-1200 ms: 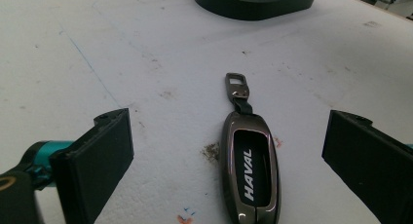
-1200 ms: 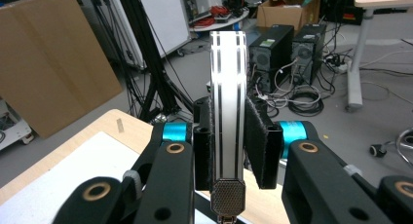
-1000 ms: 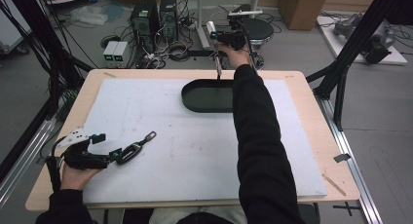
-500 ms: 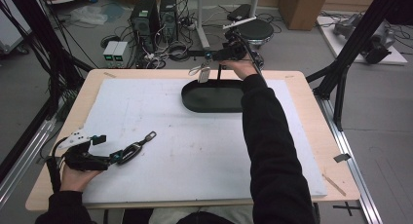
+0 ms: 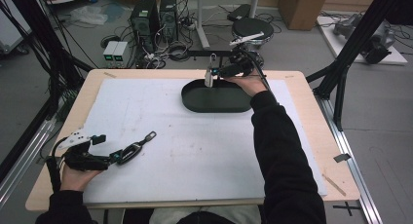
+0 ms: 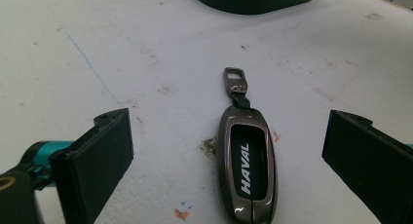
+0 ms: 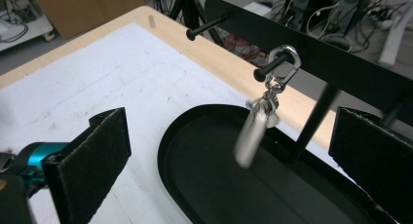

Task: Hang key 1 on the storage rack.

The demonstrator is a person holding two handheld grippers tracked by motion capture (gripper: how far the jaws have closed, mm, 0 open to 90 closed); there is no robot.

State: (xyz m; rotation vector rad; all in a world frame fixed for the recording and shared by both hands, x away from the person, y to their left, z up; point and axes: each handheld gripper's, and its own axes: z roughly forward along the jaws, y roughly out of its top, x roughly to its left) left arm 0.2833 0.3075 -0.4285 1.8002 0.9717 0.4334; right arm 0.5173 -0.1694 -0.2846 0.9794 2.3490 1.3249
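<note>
Both sets of jaws spread wide, nothing pinched in either.

Our right gripper (image 7: 229,160) has just been opening, with nothing between its pads now; the silver key (image 7: 255,131) dangles ahead of it, clipped by its ring onto a peg (image 7: 272,65) of the black rack (image 7: 341,63) that stands in the tray (image 5: 216,100). It looks blurred, so we can't make out any detail on it. Our left gripper (image 6: 229,156) sits low near the table's (image 5: 311,117) front left corner, jaws wide apart, and the Haval fob (image 6: 248,168) lies flat on the white mat (image 5: 204,151) between them, touching neither pad, strap end pointing toward the tray.
</note>
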